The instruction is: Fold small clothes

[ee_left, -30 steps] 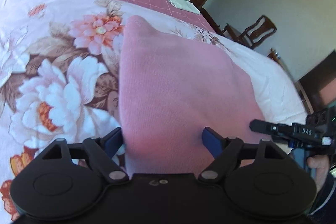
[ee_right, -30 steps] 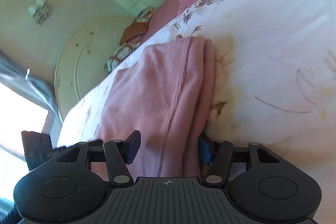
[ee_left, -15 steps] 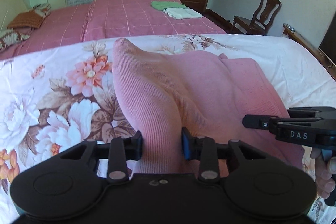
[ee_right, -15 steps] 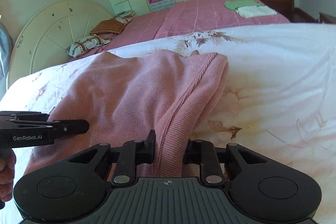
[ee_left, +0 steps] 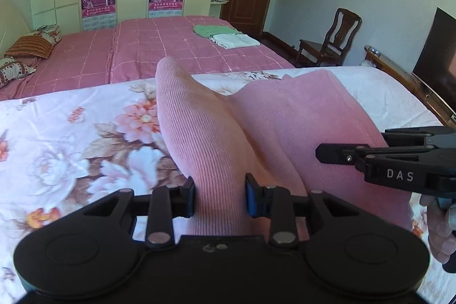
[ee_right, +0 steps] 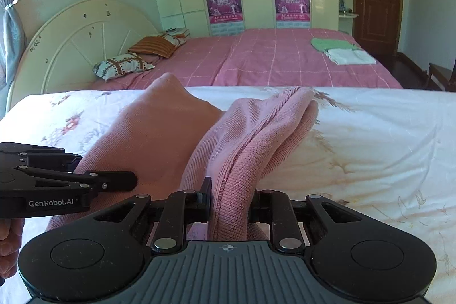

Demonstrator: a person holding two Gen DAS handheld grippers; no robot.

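Observation:
A pink ribbed knit garment [ee_left: 256, 127] lies on a floral bedspread [ee_left: 71, 133]. My left gripper [ee_left: 220, 197] is shut on the garment's near left corner, and the cloth rises in a ridge from its jaws. My right gripper [ee_right: 230, 200] is shut on the near right corner of the pink garment [ee_right: 250, 133], where the ribbed hem bunches between the pads. Both corners are lifted off the bed. Each gripper shows in the other's view: the right gripper [ee_left: 322, 153] at the right edge, the left gripper [ee_right: 134, 181] at the left edge.
A second bed with a pink checked cover [ee_left: 159, 47] stands behind, with folded green [ee_left: 213, 30] and white [ee_left: 233, 40] clothes and pillows [ee_right: 134, 63] on it. A wooden chair [ee_left: 330, 42], a dark screen [ee_left: 436, 61], a wardrobe and a door line the far walls.
Both grippers went from open around the garment's near edge to shut on its corners. Both then rose and levelled out, lifting the cloth off the bedspread.

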